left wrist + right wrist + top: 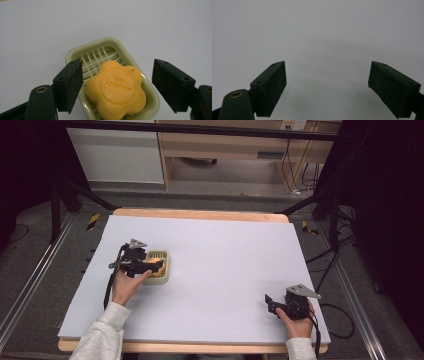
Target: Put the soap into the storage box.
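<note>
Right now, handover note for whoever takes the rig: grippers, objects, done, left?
Left gripper: open, jaws either side of the orange flower-shaped soap, not closed on it.
Right gripper: open, holds nothing, low over the bare table at near right.
Soap lies in the green soap dish, left of centre.
Done: approach to the soap.
Left: probably close on the soap and lift it out.

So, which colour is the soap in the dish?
Orange-yellow soap, in a pale green dish; the left gripper view shows it best.
</note>
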A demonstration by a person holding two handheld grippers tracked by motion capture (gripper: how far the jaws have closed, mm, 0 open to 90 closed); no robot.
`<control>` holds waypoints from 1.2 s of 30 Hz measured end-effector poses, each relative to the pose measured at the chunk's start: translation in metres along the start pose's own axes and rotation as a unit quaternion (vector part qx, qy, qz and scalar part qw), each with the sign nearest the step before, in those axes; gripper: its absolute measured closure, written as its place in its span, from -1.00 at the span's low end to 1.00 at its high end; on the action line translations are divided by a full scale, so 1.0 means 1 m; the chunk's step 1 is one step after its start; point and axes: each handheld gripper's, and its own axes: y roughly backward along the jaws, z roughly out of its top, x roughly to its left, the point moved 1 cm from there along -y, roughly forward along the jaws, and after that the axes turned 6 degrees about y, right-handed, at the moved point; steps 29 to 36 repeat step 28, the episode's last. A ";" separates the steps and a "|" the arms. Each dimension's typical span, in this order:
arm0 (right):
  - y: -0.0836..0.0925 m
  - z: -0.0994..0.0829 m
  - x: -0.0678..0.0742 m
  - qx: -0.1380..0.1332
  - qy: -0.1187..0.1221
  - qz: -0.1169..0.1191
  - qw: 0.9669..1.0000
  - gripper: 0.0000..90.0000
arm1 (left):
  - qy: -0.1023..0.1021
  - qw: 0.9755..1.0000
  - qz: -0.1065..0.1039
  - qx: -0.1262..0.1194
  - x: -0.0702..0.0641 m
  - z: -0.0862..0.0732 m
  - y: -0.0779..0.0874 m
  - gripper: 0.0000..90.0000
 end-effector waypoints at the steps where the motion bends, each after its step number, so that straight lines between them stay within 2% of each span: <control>1: 0.000 0.000 0.000 0.001 -0.003 0.002 1.000 -0.66 | 0.000 1.000 -0.003 0.001 0.000 -0.001 0.004 -0.47; 5: 0.000 0.000 0.000 0.002 -0.003 0.001 1.000 -0.66 | -0.005 1.000 -0.002 0.000 0.000 -0.004 0.008 -0.49; 7: 0.000 0.000 0.000 0.003 -0.004 0.001 1.000 -0.66 | -0.009 1.000 0.007 -0.011 0.001 -0.007 0.014 -0.48; 11: -0.001 -0.001 -0.001 0.007 -0.007 0.003 1.000 -0.65 | -0.007 1.000 0.002 -0.016 0.002 -0.012 0.020 -0.49; 13: -0.002 -0.001 -0.001 0.008 -0.006 0.002 1.000 -0.65 | -0.006 1.000 0.000 -0.022 0.004 -0.022 0.027 -0.50; 18: -0.002 -0.001 -0.002 0.010 -0.008 0.002 1.000 -0.65 | 0.005 0.999 0.011 -0.044 0.010 -0.039 0.039 -0.49; 22: -0.001 -0.001 -0.003 0.011 -0.006 0.000 1.000 -0.65 | 0.010 0.999 0.014 -0.050 0.014 -0.048 0.045 -0.49; 25: -0.001 -0.002 -0.003 0.013 -0.005 -0.003 1.000 -0.66 | 0.024 0.999 0.012 -0.042 0.023 -0.061 0.050 -0.50; 28: 0.000 -0.002 -0.004 0.012 -0.007 -0.002 1.000 -0.66 | 0.024 0.999 0.020 -0.038 0.028 -0.069 0.053 -0.50; 36: 0.000 -0.002 -0.004 0.012 -0.007 -0.002 1.000 -0.66 | 0.024 0.999 0.020 -0.038 0.028 -0.069 0.053 -0.50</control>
